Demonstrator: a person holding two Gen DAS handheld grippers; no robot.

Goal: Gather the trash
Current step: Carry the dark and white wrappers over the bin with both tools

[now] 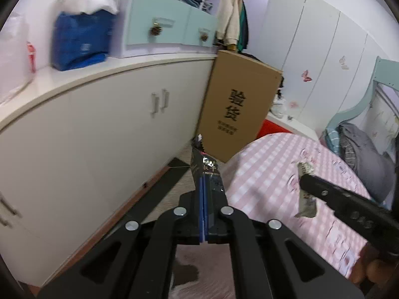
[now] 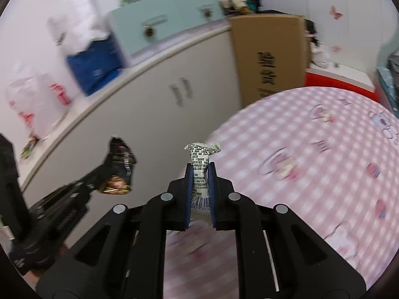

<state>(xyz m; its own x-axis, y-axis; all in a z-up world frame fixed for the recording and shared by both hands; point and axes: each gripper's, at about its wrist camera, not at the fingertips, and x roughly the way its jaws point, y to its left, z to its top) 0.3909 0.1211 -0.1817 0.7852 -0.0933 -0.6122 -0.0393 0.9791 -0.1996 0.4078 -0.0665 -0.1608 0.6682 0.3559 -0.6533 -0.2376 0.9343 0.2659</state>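
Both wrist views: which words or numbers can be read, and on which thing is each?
"验货": cardboard box, large black print; the small lines under it are unreadable.
"6879-3102", partly hidden: white wrapper beside its barcode; its fine print is too small.
Dark wrapper: print too blurred.

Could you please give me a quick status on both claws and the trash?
Left claw shut on dark wrapper. Right claw shut on white wrapper. Both held up over the pink bed. Nothing in the way.

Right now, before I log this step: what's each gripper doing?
Left gripper: shut on a dark snack wrapper.
Right gripper: shut on a white printed wrapper, above the pink checked bedcover.
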